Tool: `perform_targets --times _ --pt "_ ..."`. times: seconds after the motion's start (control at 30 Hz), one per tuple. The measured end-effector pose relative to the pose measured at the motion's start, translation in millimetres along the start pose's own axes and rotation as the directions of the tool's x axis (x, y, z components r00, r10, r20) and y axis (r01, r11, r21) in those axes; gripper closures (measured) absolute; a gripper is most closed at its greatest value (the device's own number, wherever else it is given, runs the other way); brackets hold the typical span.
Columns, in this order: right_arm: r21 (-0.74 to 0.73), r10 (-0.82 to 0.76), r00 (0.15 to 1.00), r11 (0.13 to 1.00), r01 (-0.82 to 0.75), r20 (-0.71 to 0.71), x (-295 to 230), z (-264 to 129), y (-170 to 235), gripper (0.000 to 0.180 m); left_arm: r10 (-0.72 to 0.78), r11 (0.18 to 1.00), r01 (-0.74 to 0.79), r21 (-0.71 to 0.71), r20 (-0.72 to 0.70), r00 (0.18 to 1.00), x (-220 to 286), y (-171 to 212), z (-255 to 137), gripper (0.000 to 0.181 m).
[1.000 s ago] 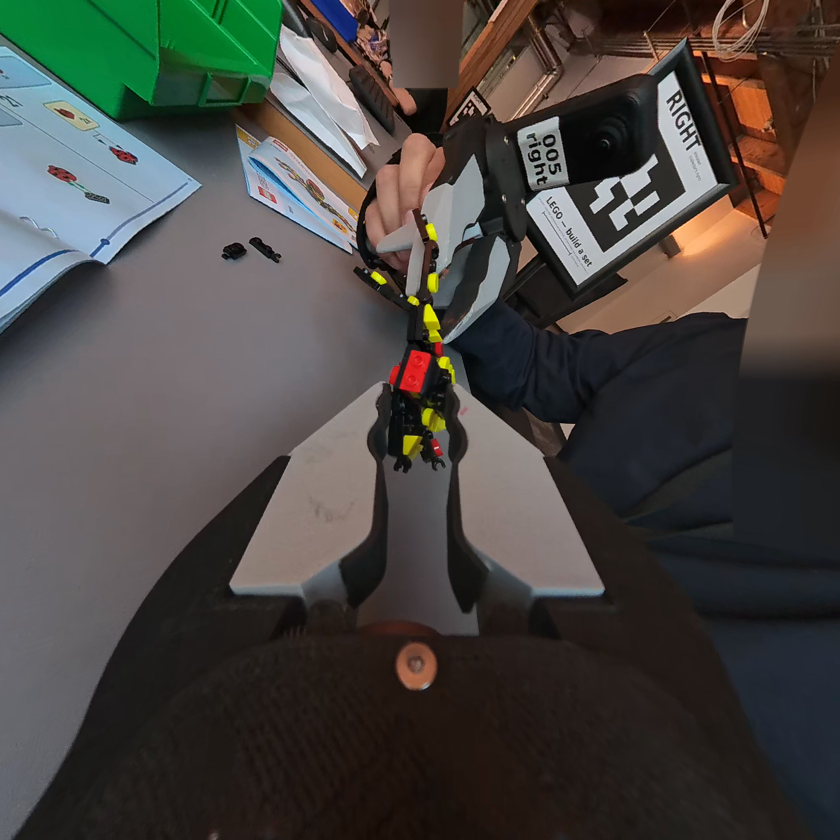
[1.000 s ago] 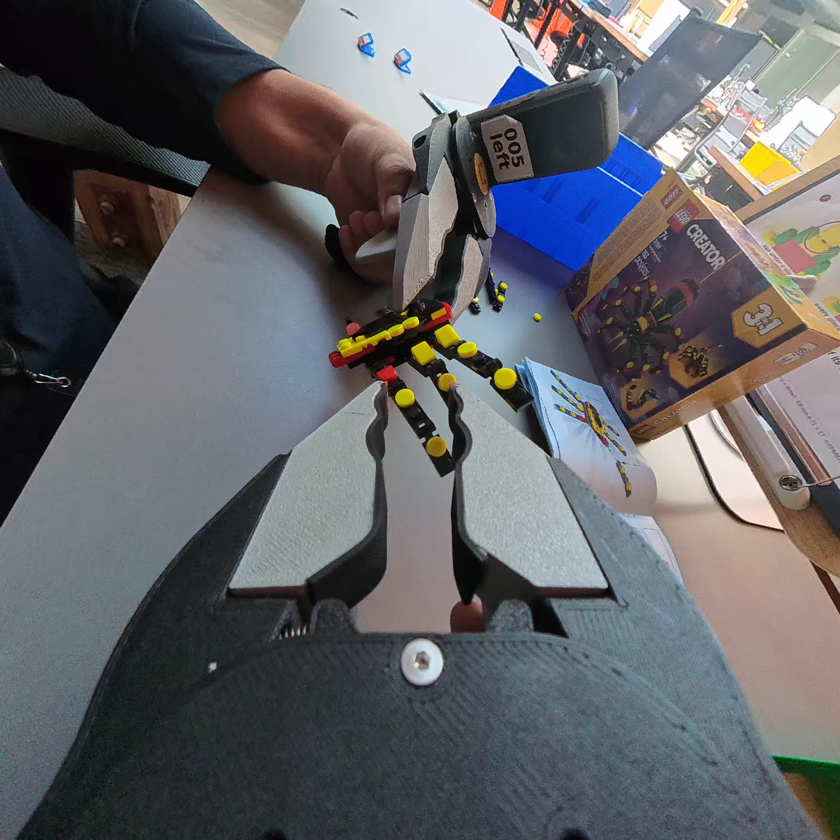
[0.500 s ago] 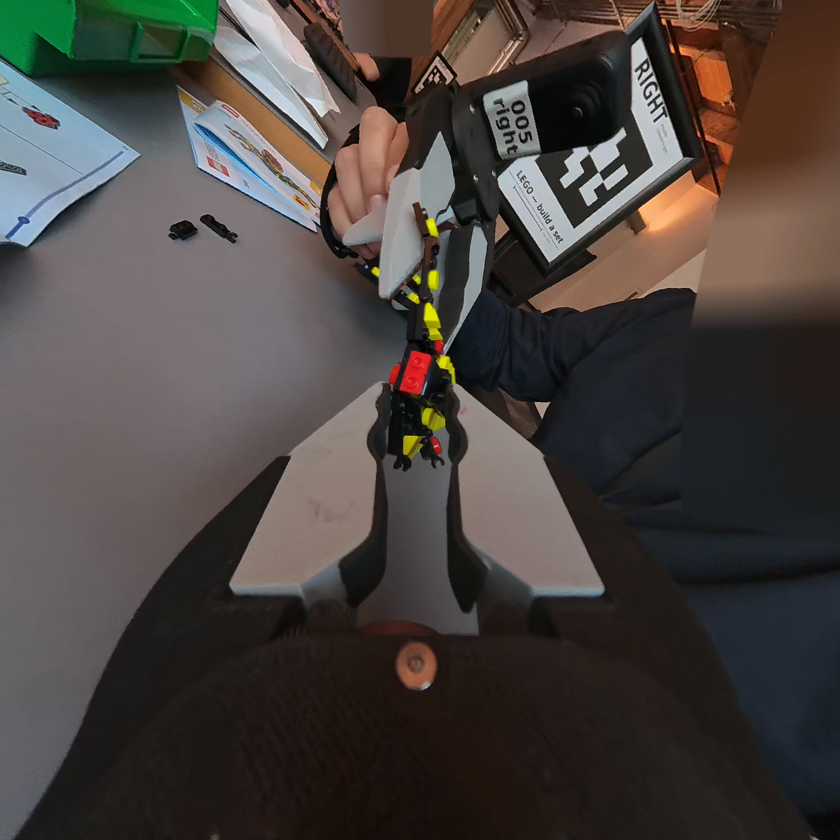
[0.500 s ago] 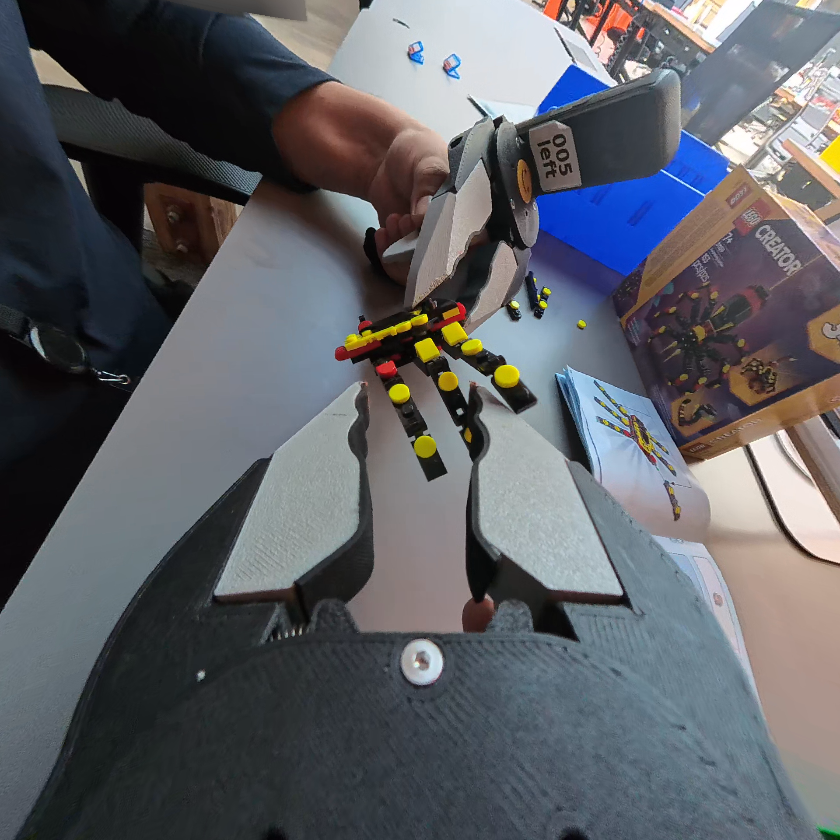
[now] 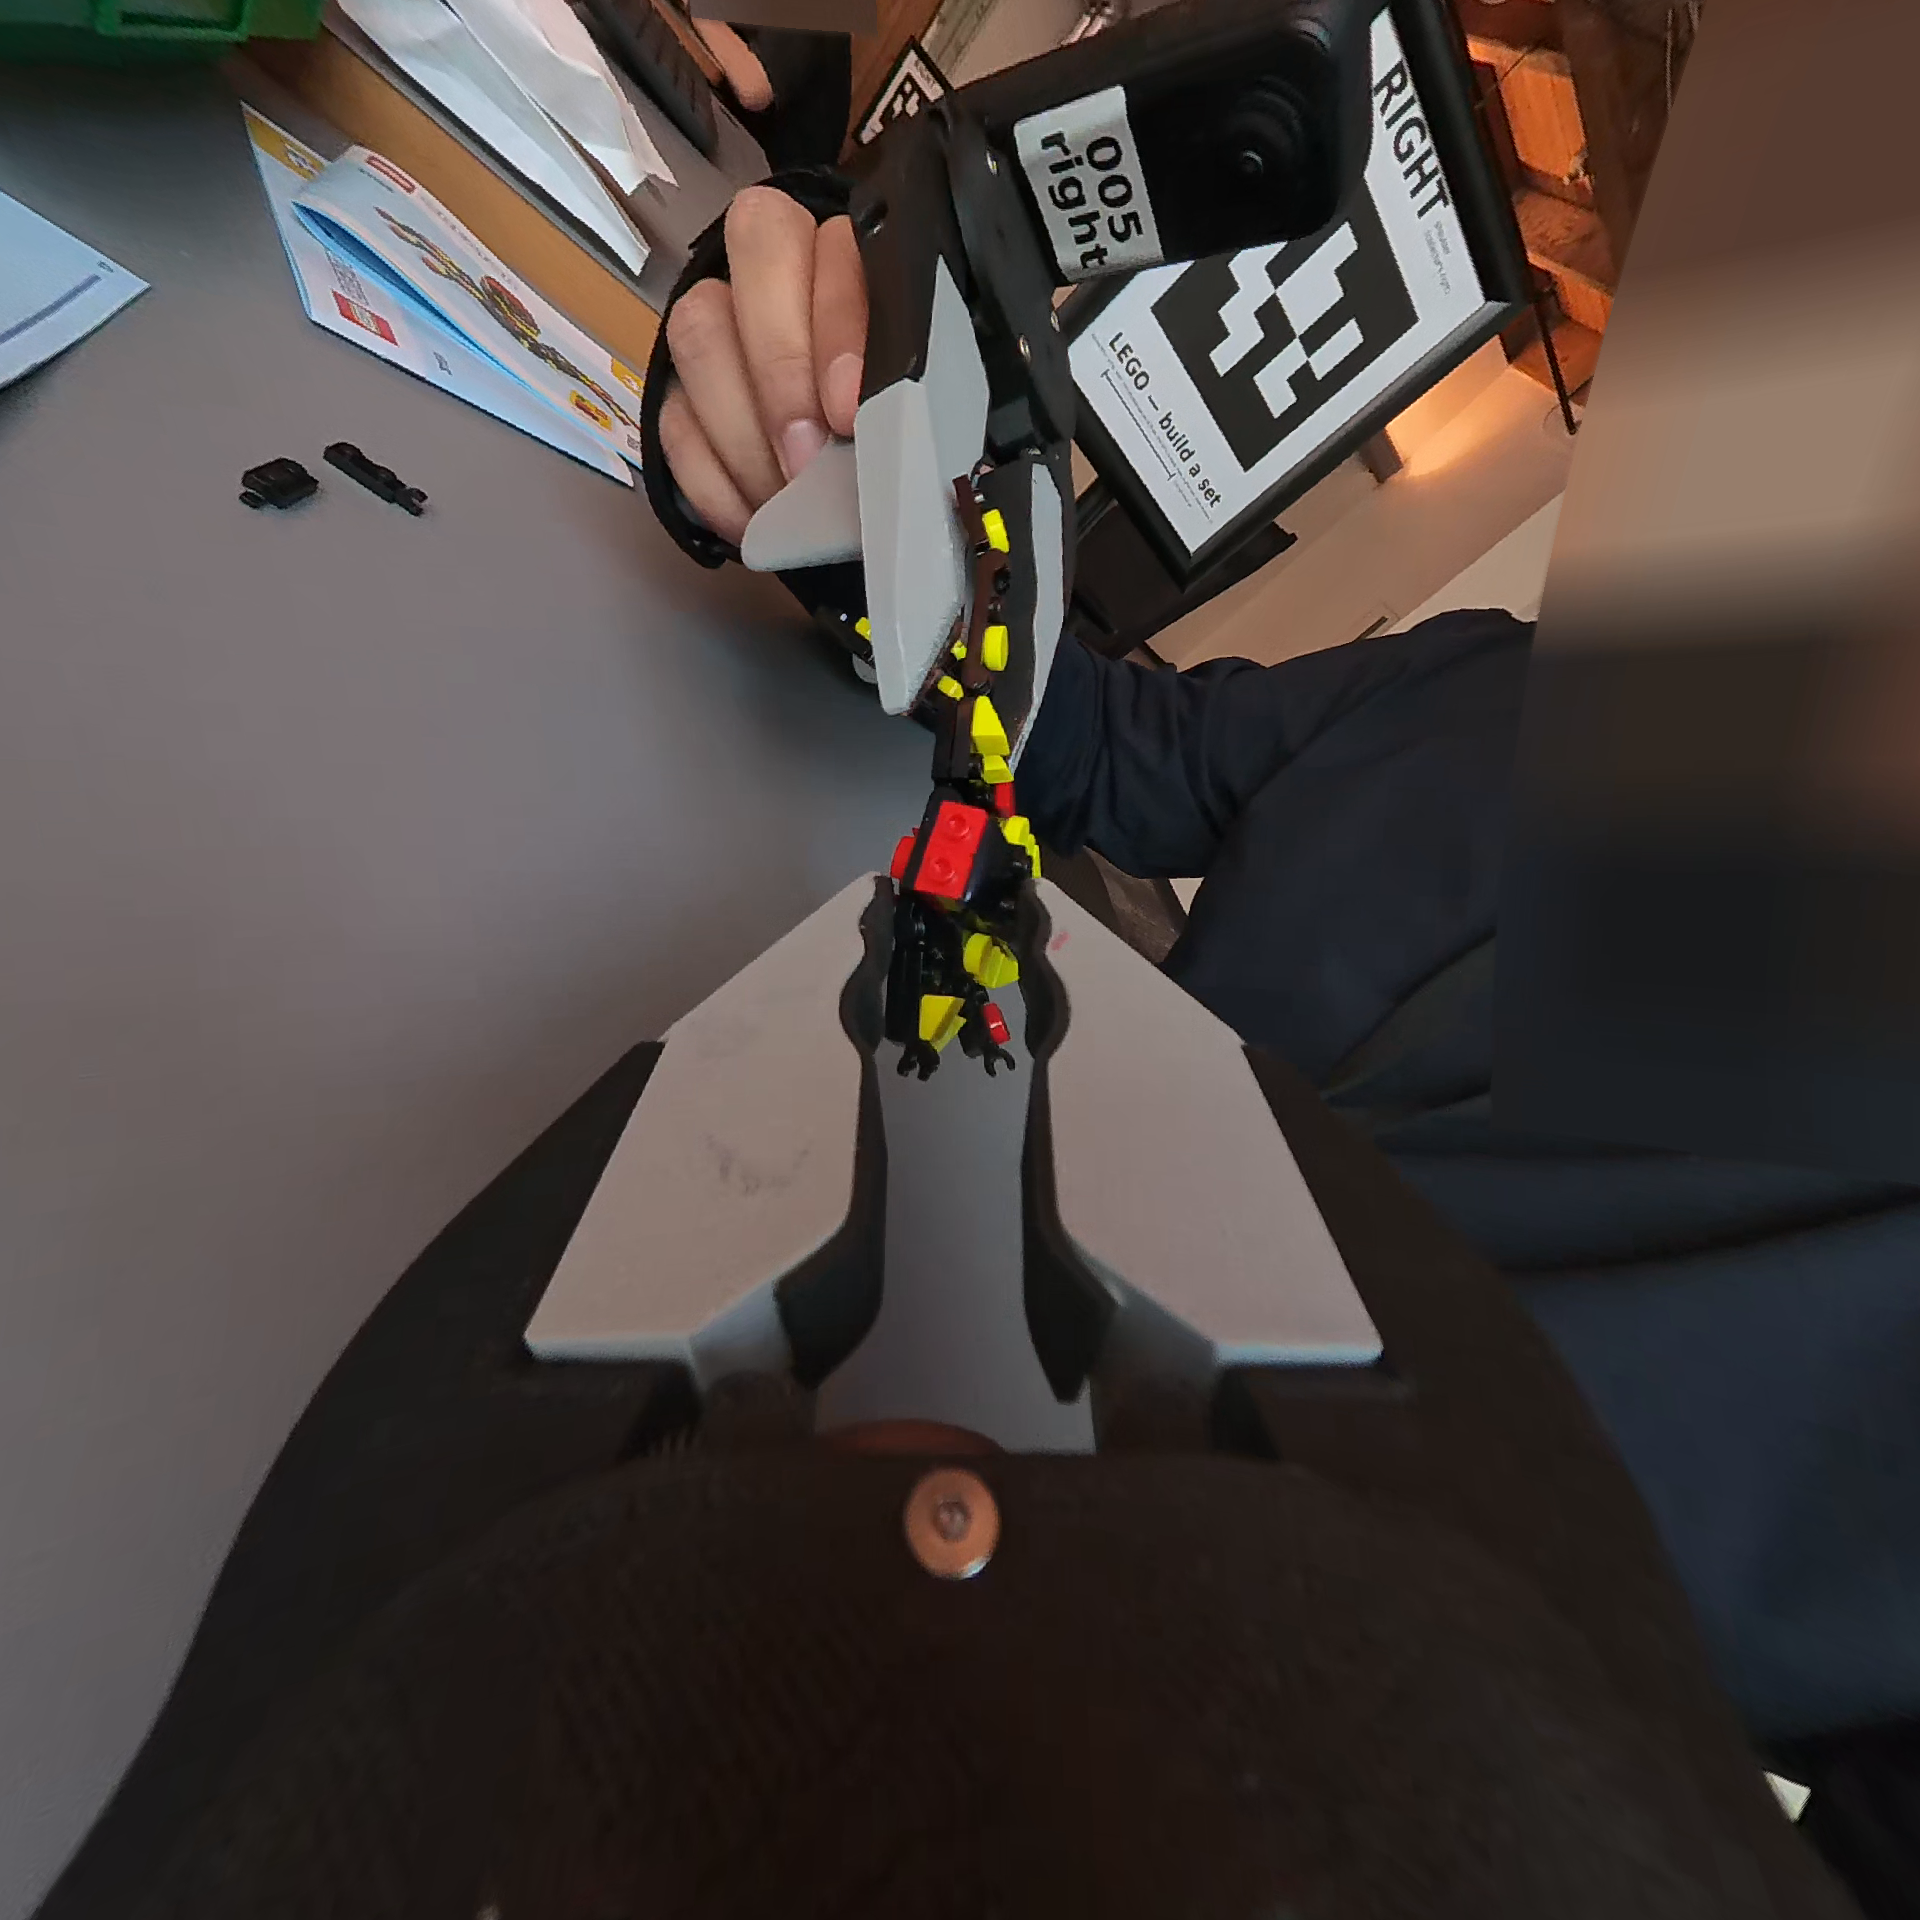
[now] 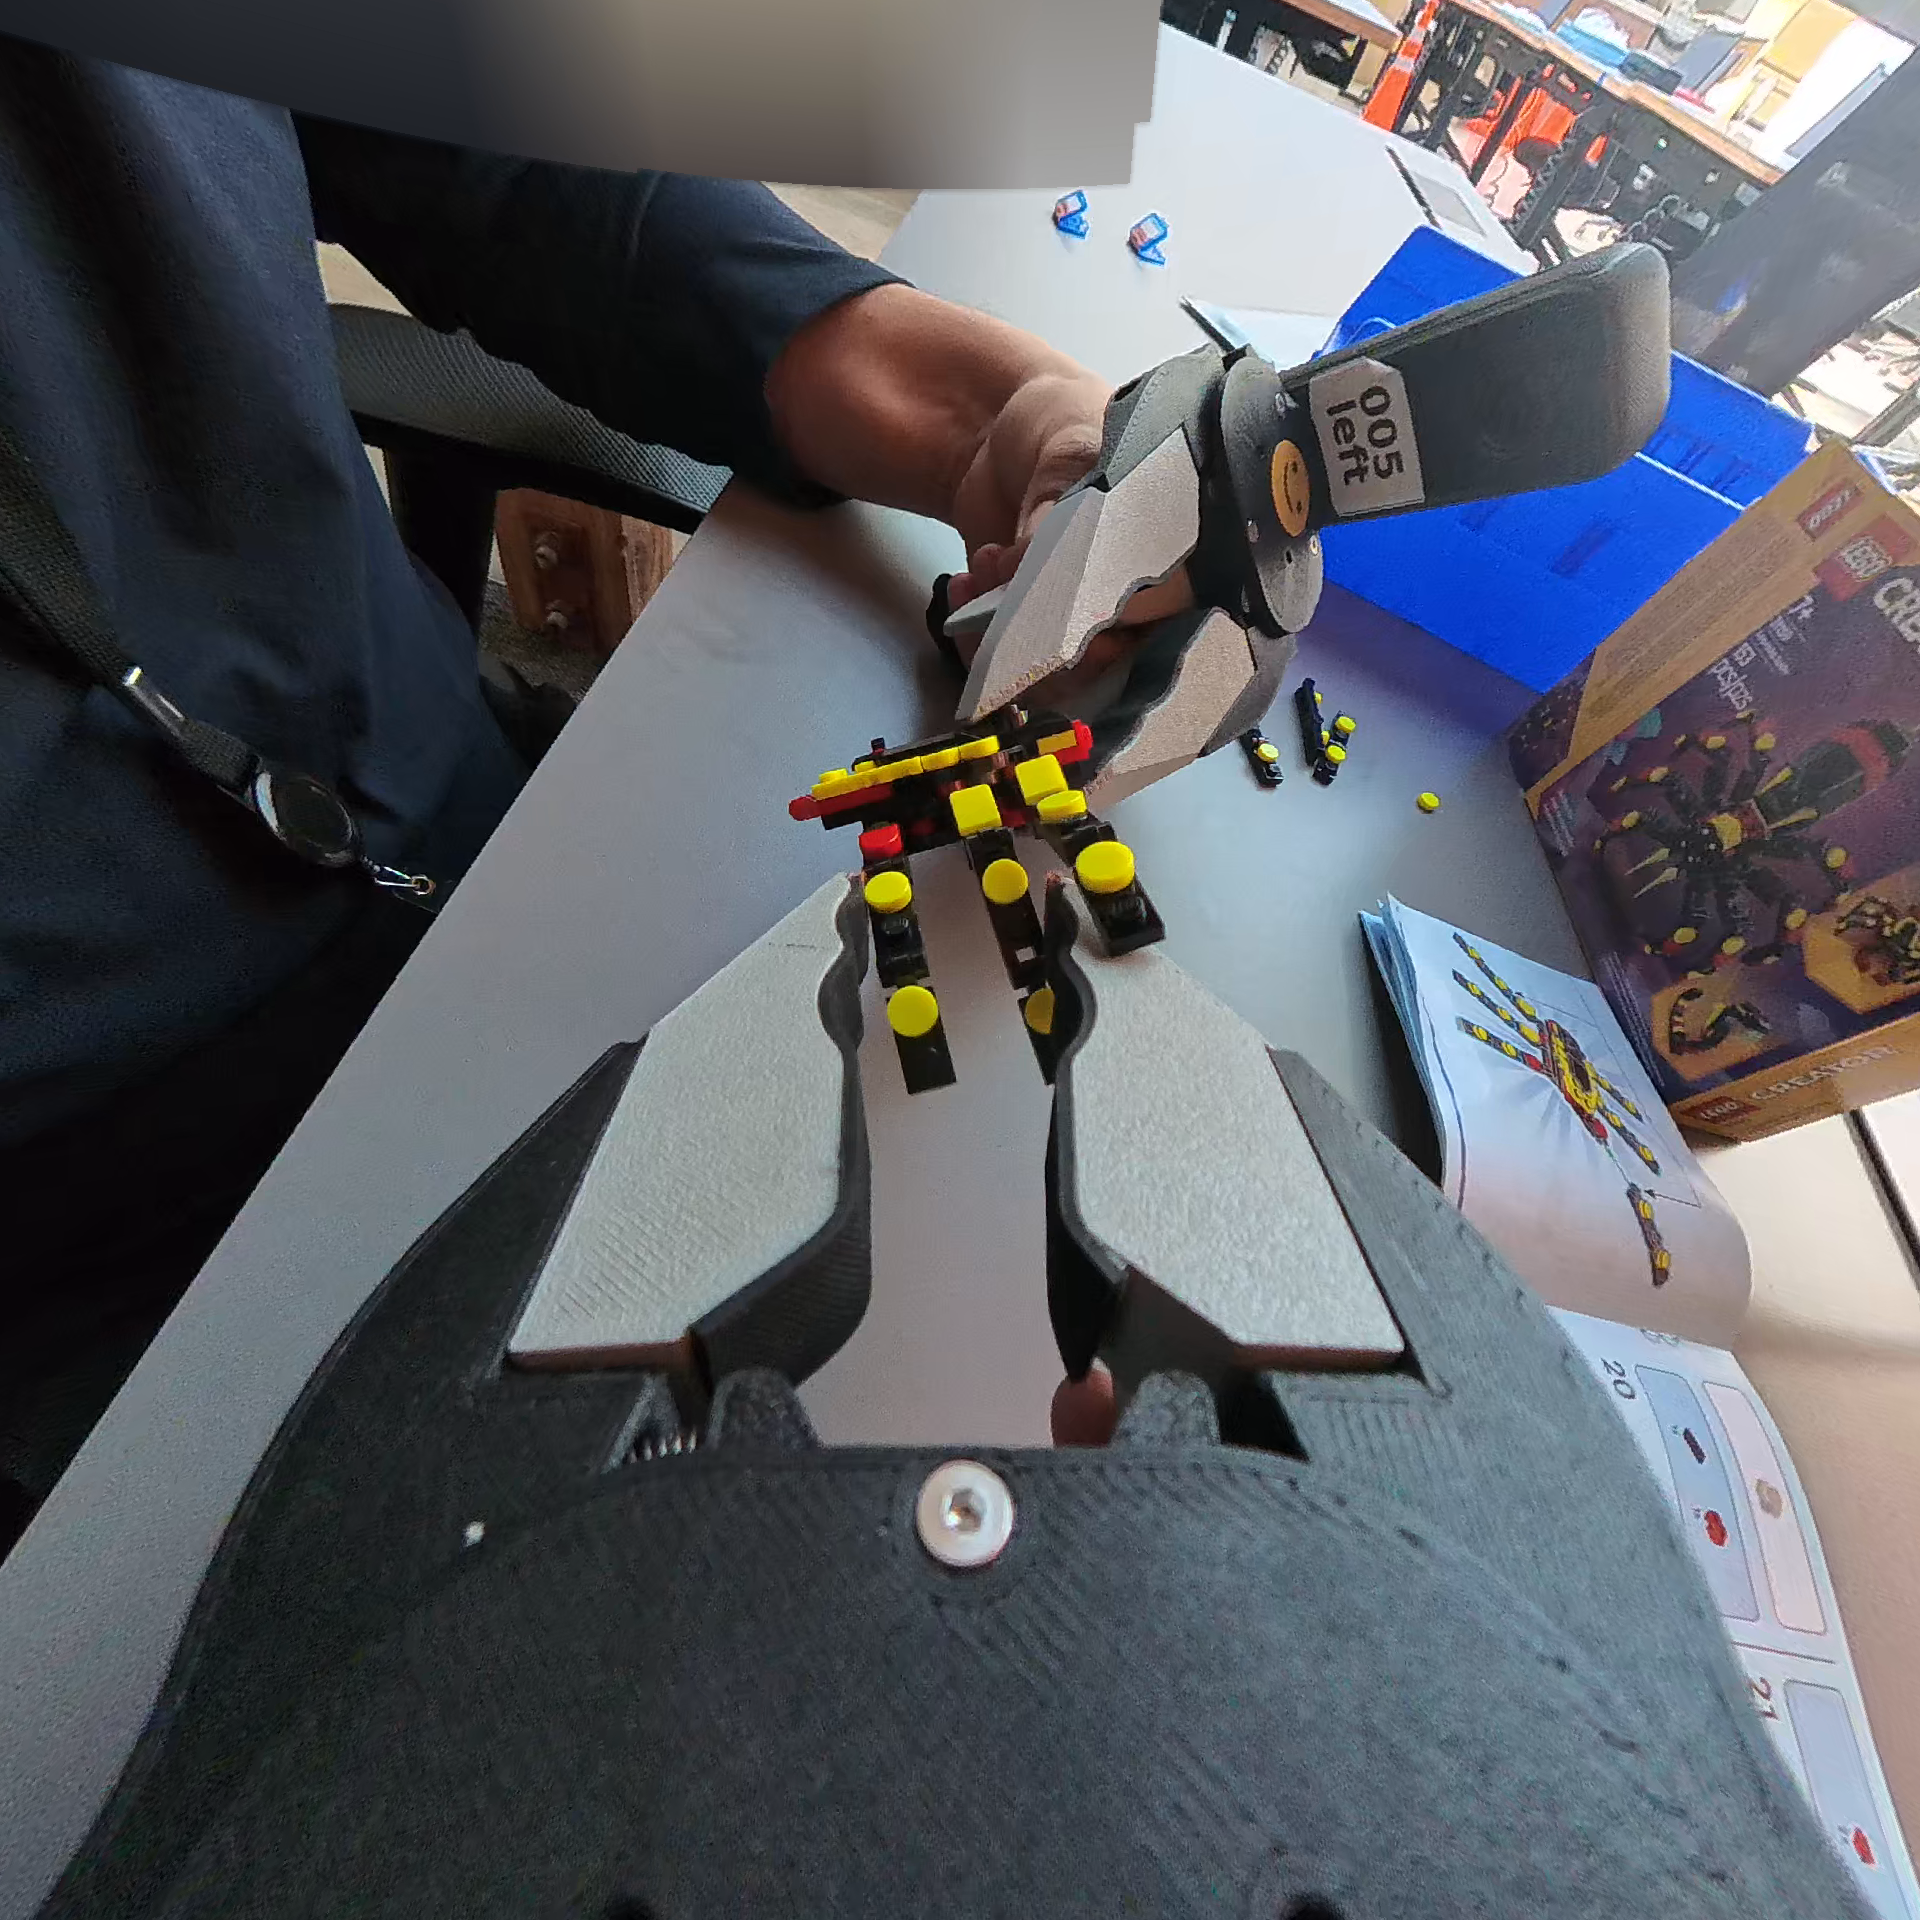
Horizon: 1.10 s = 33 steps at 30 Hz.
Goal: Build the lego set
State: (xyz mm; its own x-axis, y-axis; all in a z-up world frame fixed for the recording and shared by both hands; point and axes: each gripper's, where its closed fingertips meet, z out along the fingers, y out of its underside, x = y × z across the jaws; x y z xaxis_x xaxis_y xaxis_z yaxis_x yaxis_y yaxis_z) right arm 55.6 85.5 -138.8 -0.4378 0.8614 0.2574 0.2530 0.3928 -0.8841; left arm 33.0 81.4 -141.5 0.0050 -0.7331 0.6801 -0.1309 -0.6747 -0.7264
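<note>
The left hand-held gripper (image 5: 951, 971) is closed on the body of the lego spider (image 6: 966, 800) (held above the grey bench (image 6: 665, 790)). The right hand-held gripper (image 6: 956, 971) is partly open around two legs; whether it grips them I cannot tell.

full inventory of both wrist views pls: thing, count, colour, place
lego model: 1, black/yellow/red, legged, held above the table edge between both grippers
loose leg pieces: about 3, black with yellow studs, on table beyond the model
yellow stud: 1, on table beside the box
black pieces: 2, on table, far left in left view
set box: 1, purple/tan, right table side
instruction booklets: at least 2, white/blue, on table
blue bin: 1, behind the left gripper
table: 1, grey
left gripper: 1, shut on the model's body
right gripper: 1, fingers around the legs, grip unclear
</note>
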Motion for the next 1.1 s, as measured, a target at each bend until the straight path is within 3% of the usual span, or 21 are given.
perform_targets --times 0.37,0.47,0.67,0.8,0.87,1.0,1.07,1.1 --pt "0.004 -0.016 0.999 1.0 0.016 -0.035 4 -2 -1 0.155 -0.006 1.0 0.006 0.019 0.004 1.0 -1 -2 -2 0.16" --pt "0.018 0.031 0.998 0.999 -0.03 -0.051 11 -4 -1 0.131 -0.006 1.0 0.006 0.016 0.008 1.0 -2 -2 -1 0.16" --pt "0.051 0.142 0.983 0.989 -0.136 -0.114 31 -15 5 0.121 0.015 0.991 -0.029 0.134 0.104 0.994 -15 -21 -15 0.16" --pt "0.155 0.392 0.878 0.919 -0.362 -0.273 79 -34 21 0.108 0.011 0.959 -0.066 0.275 0.198 0.98 -27 -43 -33 0.16" --pt "0.26 0.57 0.798 0.815 -0.518 -0.197 89 -39 23 0.106 -0.009 0.962 -0.043 0.271 0.19 0.982 -28 -41 -33 0.16" --pt "0.349 0.718 0.662 0.577 -0.738 0.213 77 -48 2 0.109 0.003 0.972 -0.051 0.231 0.202 0.979 -27 -36 -24 0.16" --pt "0.35 0.705 0.672 0.585 -0.732 0.226 76 -52 2 0.123 -0.025 0.978 -0.023 0.208 0.224 0.974 -33 -32 -23 0.16" --pt "0.35 0.7 0.692 0.613 -0.709 0.175 78 -53 7 0.122 -0.064 0.982 0.016 0.187 0.252 0.966 -40 -27 -24 0.16"
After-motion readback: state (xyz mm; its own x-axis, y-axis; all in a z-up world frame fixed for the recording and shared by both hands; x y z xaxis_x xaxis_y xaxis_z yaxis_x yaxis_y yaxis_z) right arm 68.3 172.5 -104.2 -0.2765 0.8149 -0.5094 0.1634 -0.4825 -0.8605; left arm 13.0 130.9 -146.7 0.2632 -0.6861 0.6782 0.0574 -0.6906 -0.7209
